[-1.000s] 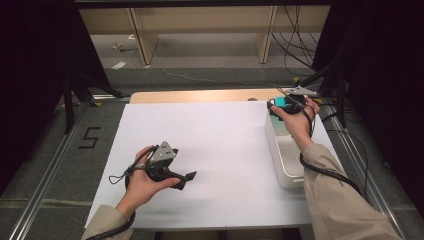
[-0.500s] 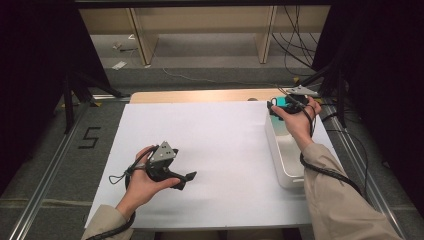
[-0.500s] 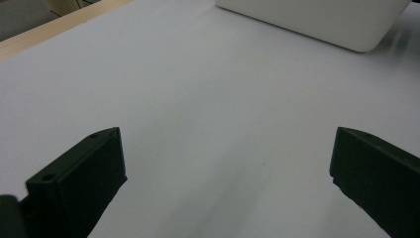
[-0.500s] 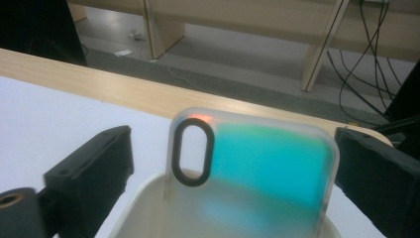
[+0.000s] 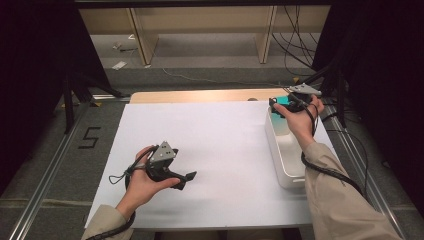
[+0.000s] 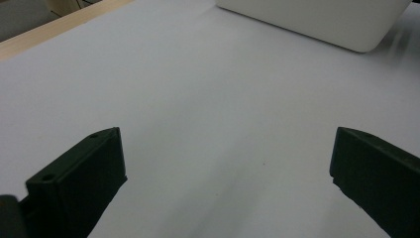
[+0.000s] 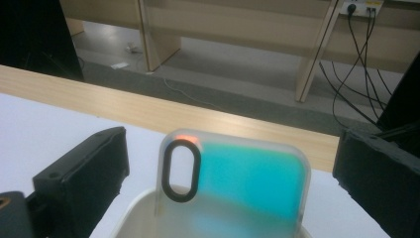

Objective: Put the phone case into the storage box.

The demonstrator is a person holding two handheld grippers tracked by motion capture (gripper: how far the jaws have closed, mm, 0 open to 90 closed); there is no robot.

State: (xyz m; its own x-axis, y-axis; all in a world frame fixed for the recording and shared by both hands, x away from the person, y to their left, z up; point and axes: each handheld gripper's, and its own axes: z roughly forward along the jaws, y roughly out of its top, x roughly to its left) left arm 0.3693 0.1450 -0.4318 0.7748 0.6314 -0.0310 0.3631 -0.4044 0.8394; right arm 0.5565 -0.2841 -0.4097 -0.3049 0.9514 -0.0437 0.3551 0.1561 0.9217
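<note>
The right gripper [image 7: 230, 163], jaws just spread, has let the teal phone case [image 7: 237, 186] between them stand in the white bin [image 5: 287, 150], while the left gripper [image 6: 225, 183] idles jaws apart.

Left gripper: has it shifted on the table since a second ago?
No. The left gripper sits at the same spot on the white table, equally far from the white bin.

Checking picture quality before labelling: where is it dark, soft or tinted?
High view: sides black, white table evenly lit. Left gripper view: jaws and table soft, table bluish. Right gripper view: teal phone case in the bin blurred, background shelves sharper.
</note>
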